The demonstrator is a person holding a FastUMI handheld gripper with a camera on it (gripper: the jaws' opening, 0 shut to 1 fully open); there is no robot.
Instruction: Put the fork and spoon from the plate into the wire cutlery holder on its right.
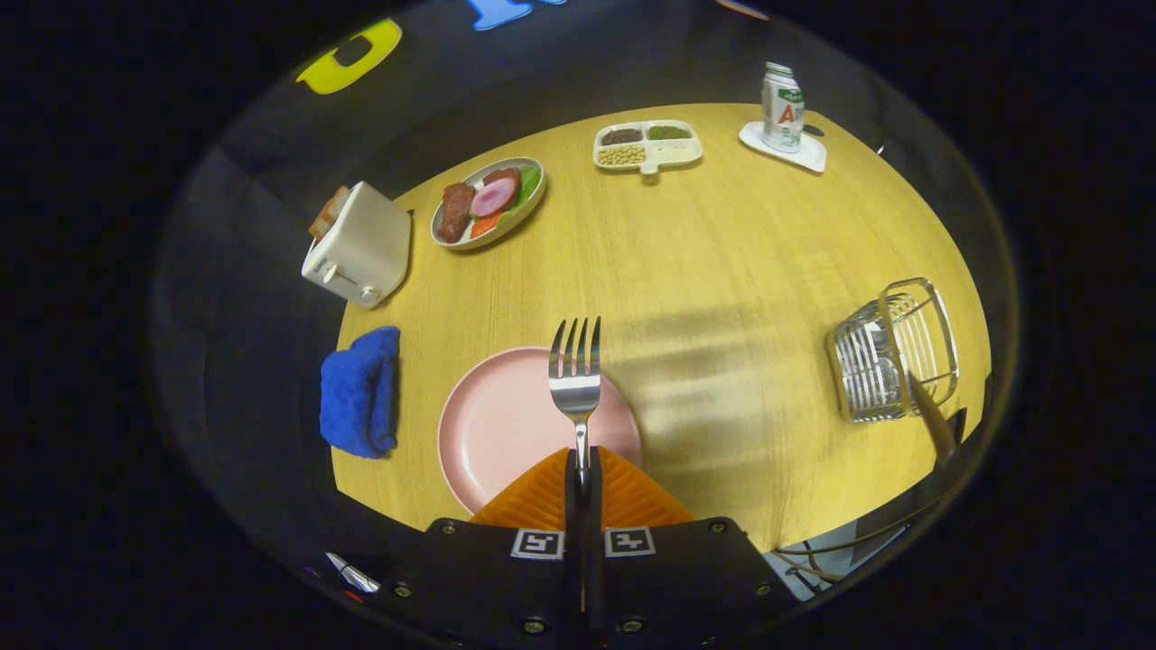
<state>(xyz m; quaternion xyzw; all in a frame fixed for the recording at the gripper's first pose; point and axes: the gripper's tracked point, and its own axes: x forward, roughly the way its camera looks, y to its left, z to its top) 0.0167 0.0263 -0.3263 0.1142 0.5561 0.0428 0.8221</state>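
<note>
Up front, the shiny metal fork (575,379) is clamped by its handle between the closed fingers of the gripper (582,478), its tines reaching out above the round pink plate (497,424), which lies bare. Well to the right on the yellow wood-grain table (722,253) stands the wire cutlery holder (890,352), a wooden handle (930,420) sticking out of it.

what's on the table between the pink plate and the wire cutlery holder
Nothing: in the gripper view, bare wooden table separates the pink plate from the wire cutlery holder. The tongs are shut on the fork.
</note>
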